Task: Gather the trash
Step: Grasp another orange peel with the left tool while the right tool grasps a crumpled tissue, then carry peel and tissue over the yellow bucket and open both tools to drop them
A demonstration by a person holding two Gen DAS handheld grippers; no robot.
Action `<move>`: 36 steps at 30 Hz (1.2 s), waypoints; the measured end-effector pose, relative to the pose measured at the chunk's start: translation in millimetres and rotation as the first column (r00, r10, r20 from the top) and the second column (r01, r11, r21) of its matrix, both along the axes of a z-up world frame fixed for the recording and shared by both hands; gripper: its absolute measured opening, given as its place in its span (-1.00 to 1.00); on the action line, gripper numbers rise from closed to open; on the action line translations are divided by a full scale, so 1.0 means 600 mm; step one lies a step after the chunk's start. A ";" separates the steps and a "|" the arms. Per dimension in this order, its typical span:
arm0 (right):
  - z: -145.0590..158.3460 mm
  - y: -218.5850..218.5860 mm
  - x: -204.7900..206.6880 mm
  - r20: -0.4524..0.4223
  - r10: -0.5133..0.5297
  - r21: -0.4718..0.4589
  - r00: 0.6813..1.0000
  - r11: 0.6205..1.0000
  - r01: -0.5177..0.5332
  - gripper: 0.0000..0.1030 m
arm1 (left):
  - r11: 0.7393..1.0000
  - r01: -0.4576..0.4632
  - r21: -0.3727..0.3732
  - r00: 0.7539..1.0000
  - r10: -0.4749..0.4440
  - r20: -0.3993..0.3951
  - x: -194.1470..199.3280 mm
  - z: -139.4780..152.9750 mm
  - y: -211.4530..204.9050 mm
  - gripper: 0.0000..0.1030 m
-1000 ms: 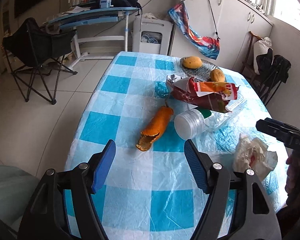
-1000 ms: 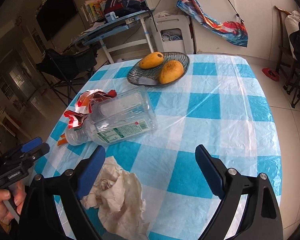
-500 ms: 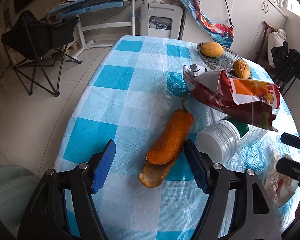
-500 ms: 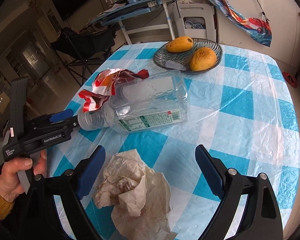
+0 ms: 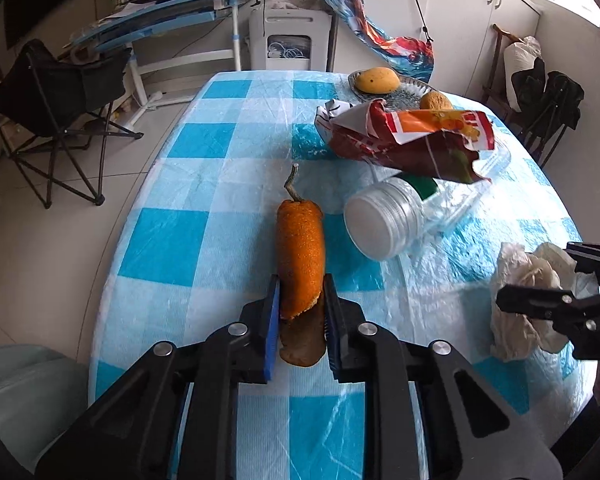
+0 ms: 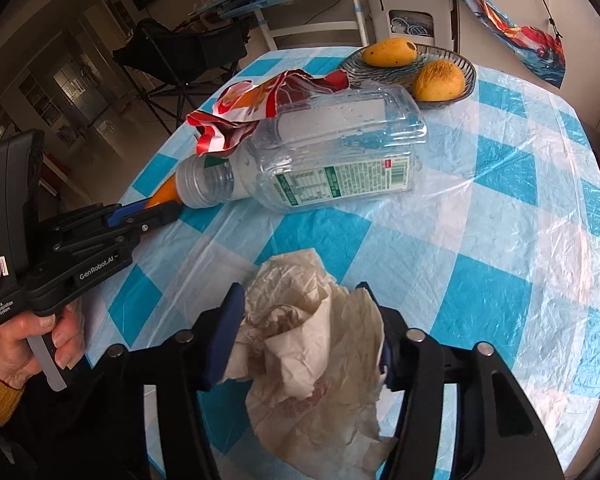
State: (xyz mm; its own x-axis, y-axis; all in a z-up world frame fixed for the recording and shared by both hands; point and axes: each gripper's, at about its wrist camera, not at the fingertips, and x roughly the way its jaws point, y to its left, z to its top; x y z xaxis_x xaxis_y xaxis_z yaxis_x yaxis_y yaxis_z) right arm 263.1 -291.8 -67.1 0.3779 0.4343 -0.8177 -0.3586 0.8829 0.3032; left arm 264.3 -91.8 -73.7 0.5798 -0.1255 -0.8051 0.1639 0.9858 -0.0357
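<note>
The left gripper (image 5: 300, 312) was clenched on the near end of the orange peel (image 5: 301, 248), which lay on the checked tablecloth (image 5: 204, 184). The right gripper (image 6: 306, 334) had closed its fingers against both sides of the crumpled paper napkin (image 6: 300, 332) near the table's edge. Beyond them a clear plastic bottle (image 6: 320, 160) lay on its side, apparently empty, with a torn snack wrapper (image 5: 412, 136) draped over it. Farther off, a glass dish (image 6: 440, 64) held two mangoes (image 6: 388, 53).
</note>
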 end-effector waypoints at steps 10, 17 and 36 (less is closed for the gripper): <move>0.009 0.029 -0.048 0.034 0.042 0.030 0.999 0.999 -0.043 -0.38 | 0.999 0.024 -0.033 0.999 -0.025 -0.024 -0.091 0.000 0.008 -0.64; 0.009 0.039 -0.058 0.038 0.042 0.035 0.998 0.998 -0.043 -0.29 | 0.998 0.038 -0.058 0.999 -0.040 -0.033 -0.118 0.001 0.015 -0.58; 0.010 0.053 -0.064 0.046 0.082 -0.022 0.996 0.996 -0.081 -0.37 | 0.999 0.031 -0.011 0.999 -0.030 0.020 -0.091 -0.004 0.000 -0.59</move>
